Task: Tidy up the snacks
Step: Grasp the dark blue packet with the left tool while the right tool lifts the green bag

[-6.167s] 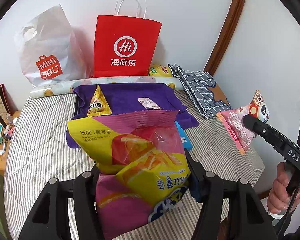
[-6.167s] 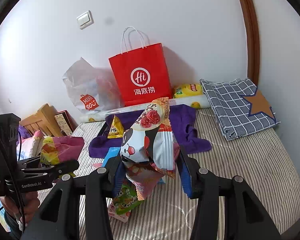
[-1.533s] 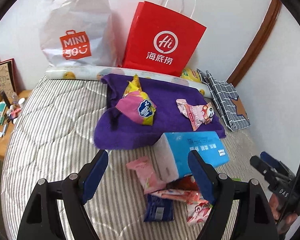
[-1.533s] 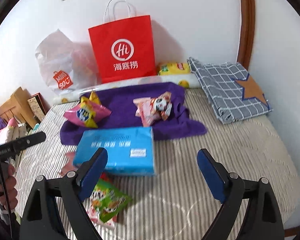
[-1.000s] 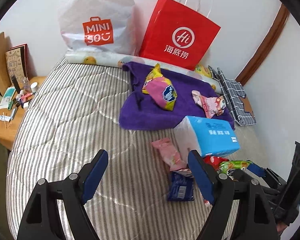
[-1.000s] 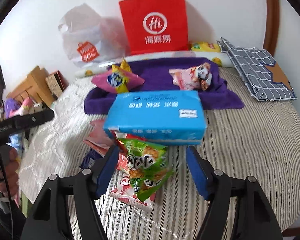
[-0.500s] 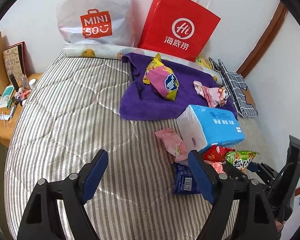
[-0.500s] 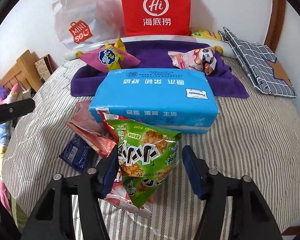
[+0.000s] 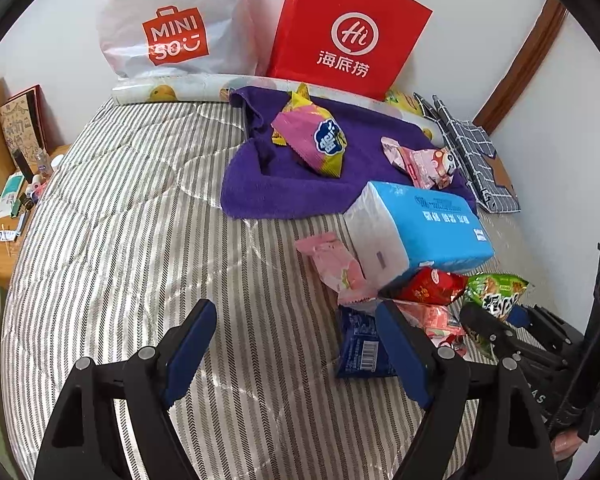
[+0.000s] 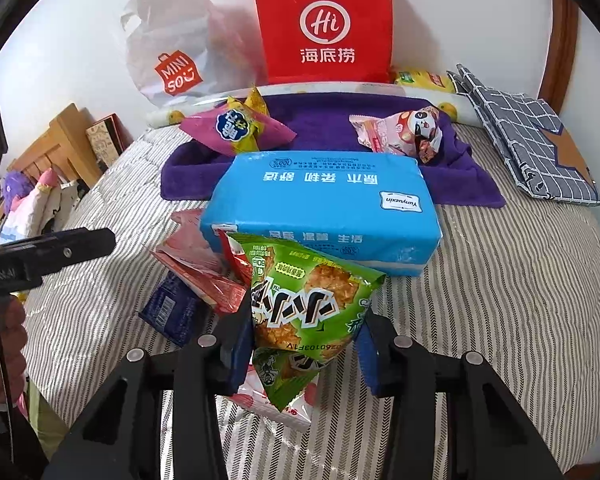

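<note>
While the left gripper [image 9: 292,344] is hovering with its jaws spread wide over bare striped bed [image 9: 132,240], the white Miniso bag [image 9: 172,28] is standing at the far left against the wall, its contents hidden. Just right of it the red paper bag [image 9: 348,36] is standing upright, its inside also out of sight. Nearer, the purple towel [image 9: 284,184] is carrying a pink-and-yellow snack pack [image 9: 312,140] and a panda snack pack [image 9: 420,160]. The blue tissue pack [image 9: 420,224] is lying at the towel's near edge, touching a heap of small packets [image 9: 380,304]. At the near right, the right gripper [image 10: 304,340] is clenching the green snack bag [image 10: 308,304] between its jaws.
</note>
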